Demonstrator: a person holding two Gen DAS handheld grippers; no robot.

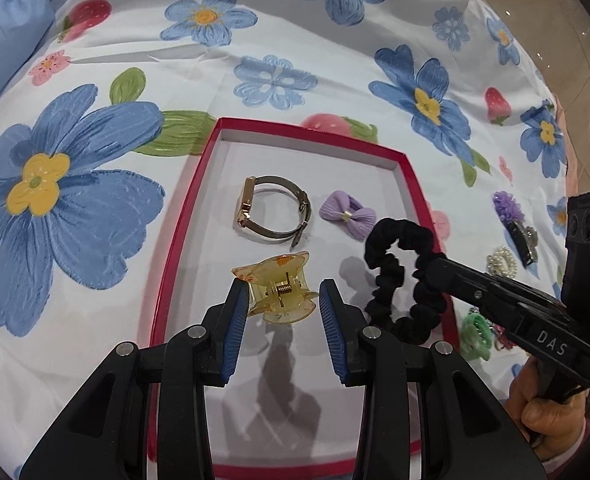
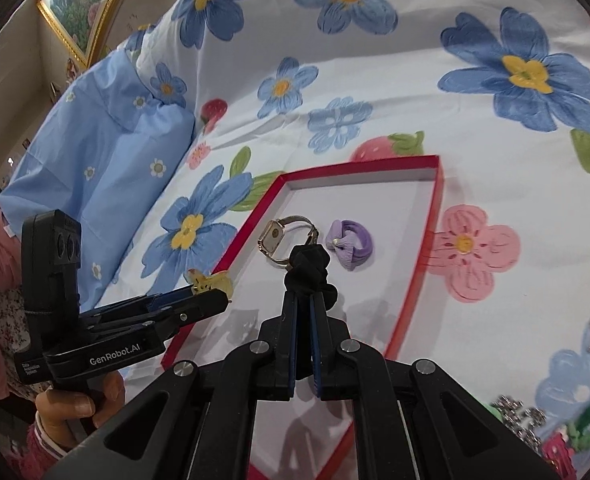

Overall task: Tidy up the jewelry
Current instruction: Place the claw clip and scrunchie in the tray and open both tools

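Two tools working: left tool (image 1: pixel 283 304) is spreading open around the yellow claw clip (image 1: pixel 277 286) inside the red tray (image 1: pixel 183 224); right tool (image 2: pixel 304 308) is clamping the black scrunchie (image 1: pixel 405 276) over the tray's edge. Watch (image 1: pixel 273 210) and purple bow (image 1: pixel 348 211) are lying inside. Pearl piece (image 1: pixel 502 260) and green item (image 1: pixel 475 334) are waiting on the bed sheet (image 1: pixel 255 40).
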